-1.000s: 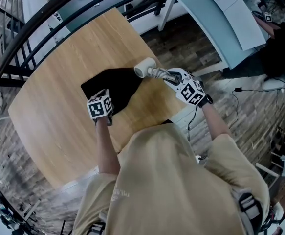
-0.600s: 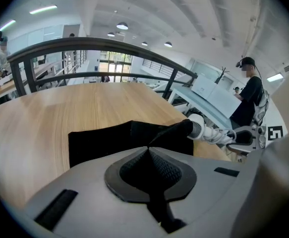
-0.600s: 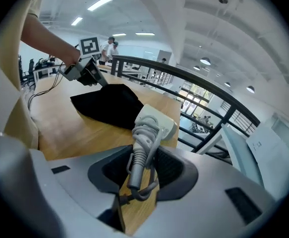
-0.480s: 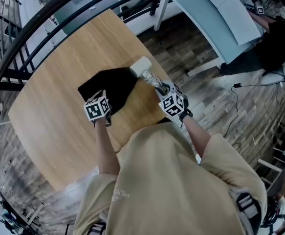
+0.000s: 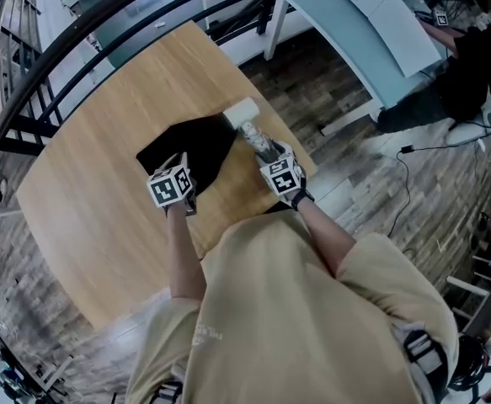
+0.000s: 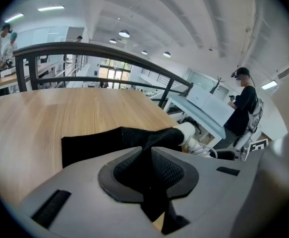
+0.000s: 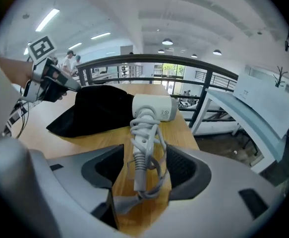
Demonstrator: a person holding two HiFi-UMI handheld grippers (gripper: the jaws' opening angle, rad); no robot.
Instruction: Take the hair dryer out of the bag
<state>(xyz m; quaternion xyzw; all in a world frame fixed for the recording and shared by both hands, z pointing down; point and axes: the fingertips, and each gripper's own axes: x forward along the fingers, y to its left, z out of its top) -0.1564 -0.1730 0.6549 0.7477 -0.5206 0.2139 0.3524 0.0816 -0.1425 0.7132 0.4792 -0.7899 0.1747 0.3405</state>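
Note:
A black bag [image 5: 193, 146] lies flat on the round wooden table [image 5: 93, 150]. My left gripper [image 5: 181, 162] is at the bag's near edge. In the left gripper view a fold of the bag [image 6: 94, 143] runs through the narrow gap of my left gripper [image 6: 149, 171]; its jaws have just been opening slightly, with the fabric still pinched. The white hair dryer [image 5: 245, 118] lies on the table outside the bag's right end. Its cord-wrapped handle [image 7: 143, 148] sits between the jaws of my right gripper [image 7: 144, 166], which have just been opening and stand apart from it.
The hair dryer is near the table's right edge [image 5: 300, 154]. A black railing [image 5: 77, 45] curves behind the table. A light-blue desk [image 5: 359, 32] with papers stands at the upper right, and a person in black [image 6: 243, 108] is beside it.
My right gripper came down and left with the hair dryer, which now rests on the table. Its jaws have spread off the handle. My left gripper stays at the bag.

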